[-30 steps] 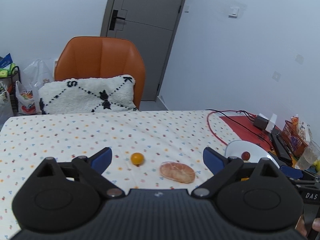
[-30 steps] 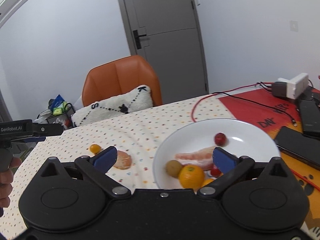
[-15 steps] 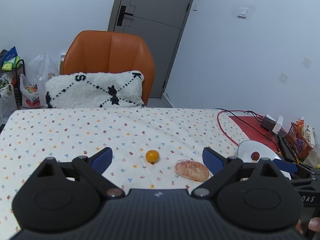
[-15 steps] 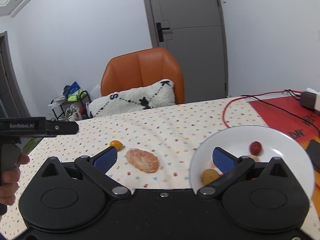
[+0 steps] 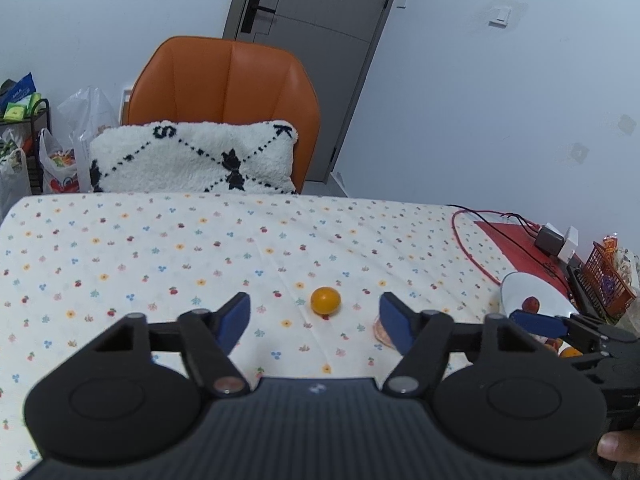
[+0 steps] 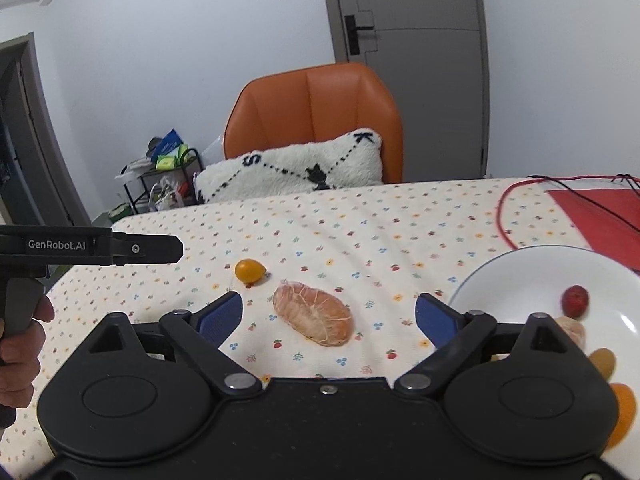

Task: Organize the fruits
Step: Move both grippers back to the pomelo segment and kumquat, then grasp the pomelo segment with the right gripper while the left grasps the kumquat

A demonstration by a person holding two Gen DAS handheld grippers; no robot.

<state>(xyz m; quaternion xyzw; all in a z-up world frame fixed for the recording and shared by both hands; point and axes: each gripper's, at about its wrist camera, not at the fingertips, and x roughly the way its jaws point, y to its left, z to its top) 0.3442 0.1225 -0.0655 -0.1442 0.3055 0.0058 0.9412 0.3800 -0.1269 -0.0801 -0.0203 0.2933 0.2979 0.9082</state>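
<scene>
A small orange fruit (image 5: 325, 300) lies on the flowered tablecloth, straight ahead of my open, empty left gripper (image 5: 315, 315); it also shows in the right wrist view (image 6: 250, 270). A peeled citrus piece (image 6: 313, 314) lies between the open fingers of my empty right gripper (image 6: 328, 316), a little beyond the tips; in the left wrist view it (image 5: 380, 330) is mostly hidden behind my right fingertip. A white plate (image 6: 520, 272) at the right holds a red fruit (image 6: 575, 300) and several other fruits. The plate also shows in the left wrist view (image 5: 520, 292).
An orange chair (image 5: 224, 80) with a white pillow (image 5: 192, 156) stands behind the table. Red and black cables (image 5: 472, 216), a charger (image 5: 554, 238), a red mat (image 6: 600, 212) and a small basket (image 5: 608, 276) lie at the right. The left gripper (image 6: 100, 248) shows at the left of the right wrist view.
Both grippers have swung left and moved forward. The small orange fruit now lies centred before the left gripper, and the peeled piece between the right gripper's fingers; the plate has slid to the right edge.
</scene>
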